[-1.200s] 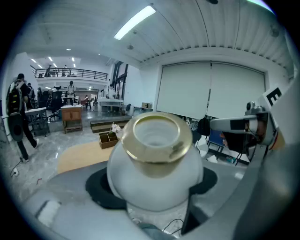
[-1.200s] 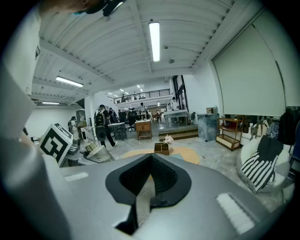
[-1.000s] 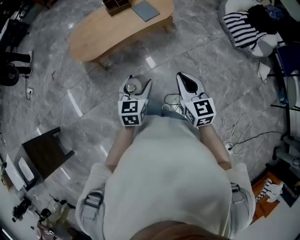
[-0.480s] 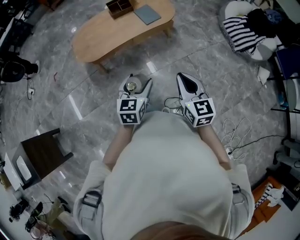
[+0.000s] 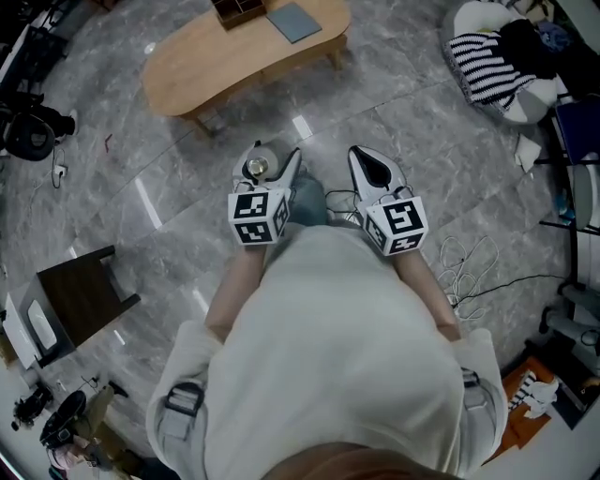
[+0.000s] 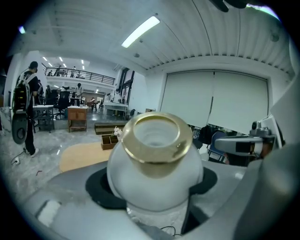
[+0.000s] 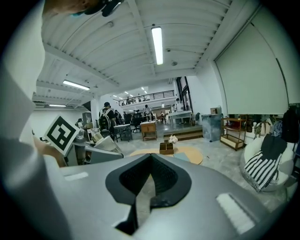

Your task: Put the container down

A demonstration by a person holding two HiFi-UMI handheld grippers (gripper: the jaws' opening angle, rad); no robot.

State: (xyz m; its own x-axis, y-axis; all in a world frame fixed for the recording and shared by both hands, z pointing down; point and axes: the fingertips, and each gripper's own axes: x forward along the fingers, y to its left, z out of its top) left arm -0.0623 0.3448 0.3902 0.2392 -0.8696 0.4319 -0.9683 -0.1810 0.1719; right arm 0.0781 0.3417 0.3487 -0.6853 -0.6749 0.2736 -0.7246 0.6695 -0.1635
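A round white container with a gold rim sits between the jaws of my left gripper, which is shut on its belly. The mouth of the container points away from the camera. In the head view the container is held in the air in front of the person's body, above the grey marble floor, with the left gripper round it. My right gripper is held beside it to the right. Its jaws meet at the tips with nothing between them.
A low wooden table stands ahead, with a small compartment box and a blue-grey pad on it. A dark stool is at the left. A striped cushion lies at the far right, and cables lie on the floor at the right.
Both grippers stay nearly where they were, the container still held. A knee in blue jeans now shows between the grippers, and the view has shifted slightly.
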